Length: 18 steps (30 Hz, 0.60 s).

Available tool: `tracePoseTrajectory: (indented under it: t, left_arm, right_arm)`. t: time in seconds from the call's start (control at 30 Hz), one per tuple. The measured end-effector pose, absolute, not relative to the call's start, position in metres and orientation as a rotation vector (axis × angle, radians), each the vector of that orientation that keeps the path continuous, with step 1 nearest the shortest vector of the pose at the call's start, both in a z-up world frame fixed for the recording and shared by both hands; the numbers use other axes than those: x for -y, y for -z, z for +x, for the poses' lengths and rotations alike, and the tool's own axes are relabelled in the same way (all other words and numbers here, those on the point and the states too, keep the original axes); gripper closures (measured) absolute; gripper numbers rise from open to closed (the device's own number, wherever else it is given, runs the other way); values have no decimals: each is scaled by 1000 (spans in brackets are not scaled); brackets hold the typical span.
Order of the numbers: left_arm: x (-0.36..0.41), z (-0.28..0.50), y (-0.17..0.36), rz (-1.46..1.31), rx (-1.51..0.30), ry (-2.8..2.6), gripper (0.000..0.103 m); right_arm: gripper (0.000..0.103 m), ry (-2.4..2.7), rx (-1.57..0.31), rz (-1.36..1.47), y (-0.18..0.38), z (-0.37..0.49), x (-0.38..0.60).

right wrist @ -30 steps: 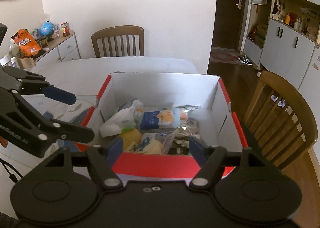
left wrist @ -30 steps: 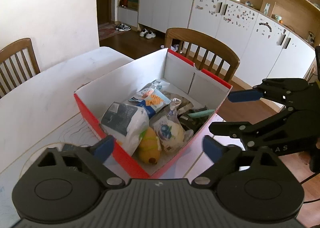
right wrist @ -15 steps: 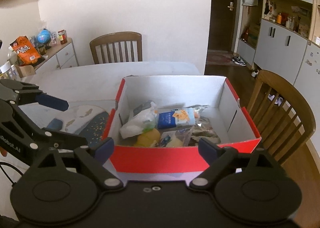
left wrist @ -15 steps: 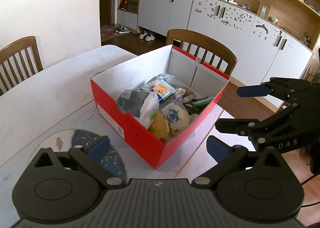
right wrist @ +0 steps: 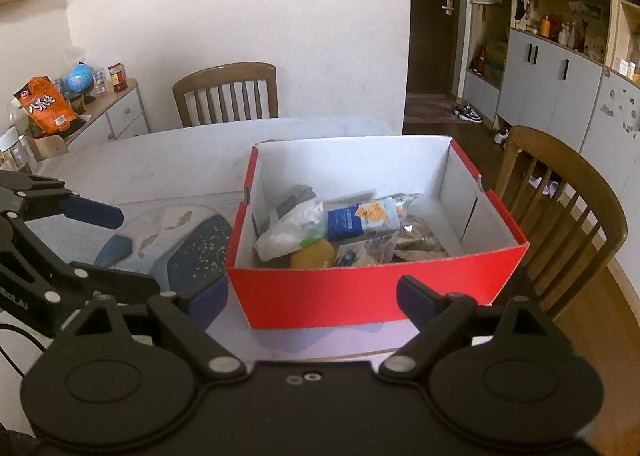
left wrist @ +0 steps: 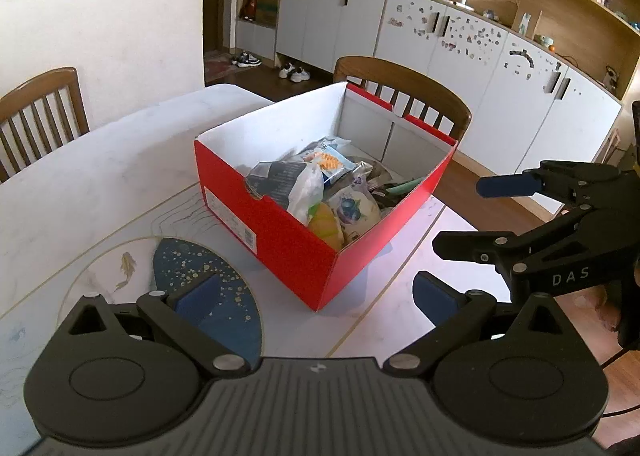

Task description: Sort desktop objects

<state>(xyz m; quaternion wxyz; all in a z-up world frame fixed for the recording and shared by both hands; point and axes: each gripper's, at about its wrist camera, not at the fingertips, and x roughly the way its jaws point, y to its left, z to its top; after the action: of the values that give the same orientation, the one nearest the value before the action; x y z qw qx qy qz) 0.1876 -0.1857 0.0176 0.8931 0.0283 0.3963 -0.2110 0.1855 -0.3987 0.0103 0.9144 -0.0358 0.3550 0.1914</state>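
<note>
A red cardboard box [left wrist: 280, 232] [right wrist: 360, 296] with a white inside stands on the white table [left wrist: 100, 159] [right wrist: 168, 159]. It holds several snack packets, among them a blue and orange packet [left wrist: 328, 163] [right wrist: 360, 217], a white bag [left wrist: 308, 191] [right wrist: 288, 230] and a yellow round item [left wrist: 326, 225] [right wrist: 314, 254]. My left gripper [left wrist: 316, 298] hovers open in front of the box's near corner, nothing between its blue pads. My right gripper [right wrist: 312, 298] is open too, level with the box's red front wall, empty. Each gripper shows at the edge of the other's view.
A blue and white fish-pattern mat [left wrist: 192, 268] [right wrist: 172, 240] lies on the table left of the box. Wooden chairs [left wrist: 404, 91] [right wrist: 228, 95] stand around the table, another [right wrist: 560, 195] at the right. Grey cabinets [left wrist: 460, 43] line the far wall. A sideboard [right wrist: 100, 115] carries jars and an orange bag.
Both grippers have pulled back from above the box, which now sits farther away and fully in view. The right gripper's jaws have spread wider. The box's contents look unchanged.
</note>
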Motion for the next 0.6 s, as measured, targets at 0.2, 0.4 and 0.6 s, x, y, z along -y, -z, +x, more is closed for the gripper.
tracePoseTrajectory:
  t: [0.2,0.4,0.6]
  left_arm:
    - [191,185,-18,117,-792,421,0]
    - [197,191,-19,113,-783,447,0]
    - [204,199,-16,107,-780,450,0]
  right_arm:
    - [11,-395,-734,-62,-9,184,399]
    - [11,-384,-728,-44,-9,184,401]
    - [11,-365,-731,-45,-8,186,406]
